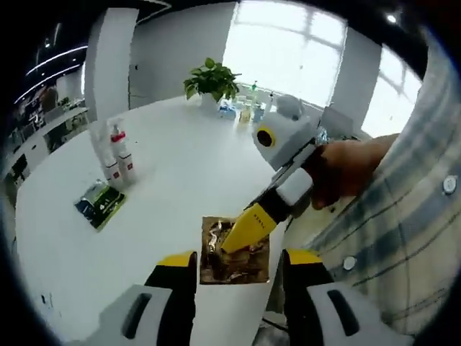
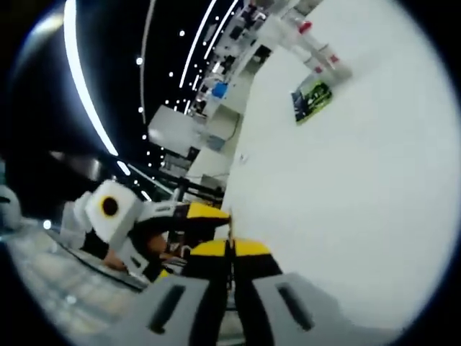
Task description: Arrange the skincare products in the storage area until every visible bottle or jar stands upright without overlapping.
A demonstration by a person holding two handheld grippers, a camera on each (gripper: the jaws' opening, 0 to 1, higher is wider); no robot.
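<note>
Crinkled gold sachet (image 1: 234, 252) lies flat under right gripper (image 1: 245, 232).

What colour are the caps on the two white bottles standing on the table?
Red caps on the two white bottles, best seen in the left gripper view.

No readable text anywhere. The two white bottles (image 1: 119, 155) with red caps carry red label bands, but the print is too small and blurred to make out. The green sachet (image 1: 99, 204) beside them has light markings, not legible; same in the right gripper view (image 2: 311, 97). The gold sachet (image 1: 234, 252) at the table edge shows glare only, no lettering resolvable. The bottles by the plant (image 1: 245, 109) are far too small to read.
</note>
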